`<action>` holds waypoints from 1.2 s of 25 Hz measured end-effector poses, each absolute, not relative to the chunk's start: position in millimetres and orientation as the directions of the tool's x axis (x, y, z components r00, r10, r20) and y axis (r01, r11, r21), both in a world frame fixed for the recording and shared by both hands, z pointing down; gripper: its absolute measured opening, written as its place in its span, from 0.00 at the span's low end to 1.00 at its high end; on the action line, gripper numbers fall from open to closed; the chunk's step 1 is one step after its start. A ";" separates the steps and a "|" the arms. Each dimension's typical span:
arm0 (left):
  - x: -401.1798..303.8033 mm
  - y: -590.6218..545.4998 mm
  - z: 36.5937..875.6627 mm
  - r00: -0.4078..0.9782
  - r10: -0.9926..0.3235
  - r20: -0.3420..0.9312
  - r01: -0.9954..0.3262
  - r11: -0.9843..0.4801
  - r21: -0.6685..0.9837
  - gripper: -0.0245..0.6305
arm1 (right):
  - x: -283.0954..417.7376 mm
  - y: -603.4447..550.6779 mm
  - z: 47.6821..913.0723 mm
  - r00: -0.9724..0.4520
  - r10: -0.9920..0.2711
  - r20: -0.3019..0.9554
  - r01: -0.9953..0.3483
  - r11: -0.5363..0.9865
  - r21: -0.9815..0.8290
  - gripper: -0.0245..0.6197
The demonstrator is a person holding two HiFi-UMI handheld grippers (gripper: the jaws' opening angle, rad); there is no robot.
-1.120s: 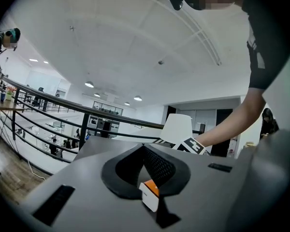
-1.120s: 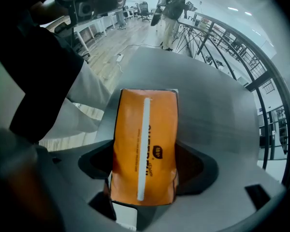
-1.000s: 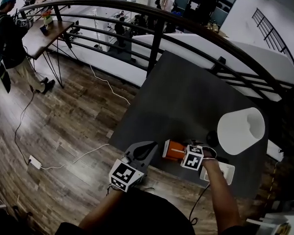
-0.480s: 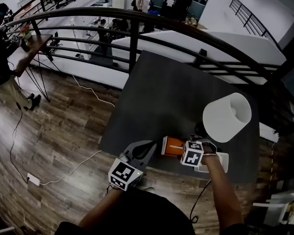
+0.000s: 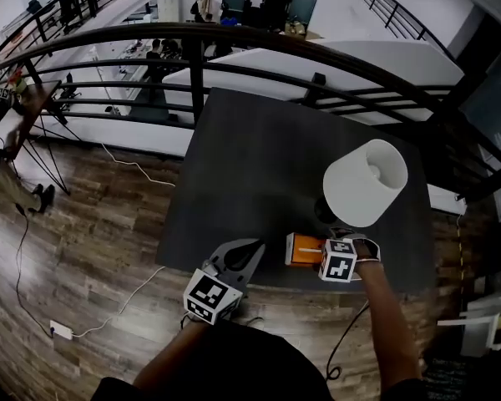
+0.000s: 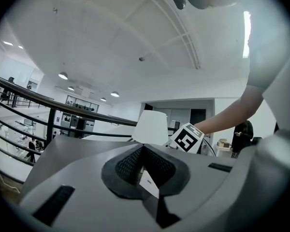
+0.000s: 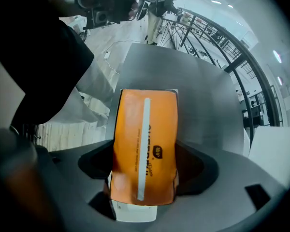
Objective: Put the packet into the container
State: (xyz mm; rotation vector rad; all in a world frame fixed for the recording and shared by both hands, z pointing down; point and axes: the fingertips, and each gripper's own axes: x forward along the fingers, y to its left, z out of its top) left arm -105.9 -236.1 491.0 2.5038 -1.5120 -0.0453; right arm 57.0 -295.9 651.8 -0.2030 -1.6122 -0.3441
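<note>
An orange packet [image 5: 303, 250] with a white stripe is held over the near edge of the dark table [image 5: 250, 165]. My right gripper [image 5: 307, 251] is shut on it, and its marker cube [image 5: 338, 260] sits at the person's hand. In the right gripper view the packet [image 7: 144, 146] fills the gap between the jaws of that gripper [image 7: 144, 180] and sticks out forward. My left gripper [image 5: 249, 251] hovers at the table's near edge, left of the packet, jaws together and empty. In the left gripper view its tips [image 6: 144, 164] meet. No container shows now.
A white lamp shade [image 5: 365, 182] stands on the table's right side, just beyond the packet. A dark railing [image 5: 192, 40] curves behind the table. Wooden floor with a cable [image 5: 134, 286] lies to the left. A person's legs [image 5: 8, 182] are at the far left.
The head view has swung, so table and lamp sit further left. The right gripper still holds the packet at the near edge. The white container beside the right hand is out of sight.
</note>
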 end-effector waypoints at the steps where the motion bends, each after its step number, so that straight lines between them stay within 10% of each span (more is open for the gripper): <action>1: -101.5 -237.7 491.1 0.483 -0.871 0.085 -0.865 -0.460 0.199 0.05 | 63.5 -297.3 651.2 -0.073 -0.081 0.994 0.327 0.940 0.101 0.61; 30: -26.0 -248.9 499.5 0.582 -0.799 0.152 -0.810 -0.554 0.189 0.05 | 210.5 -320.7 654.8 0.016 -0.070 0.997 0.314 0.948 0.062 0.61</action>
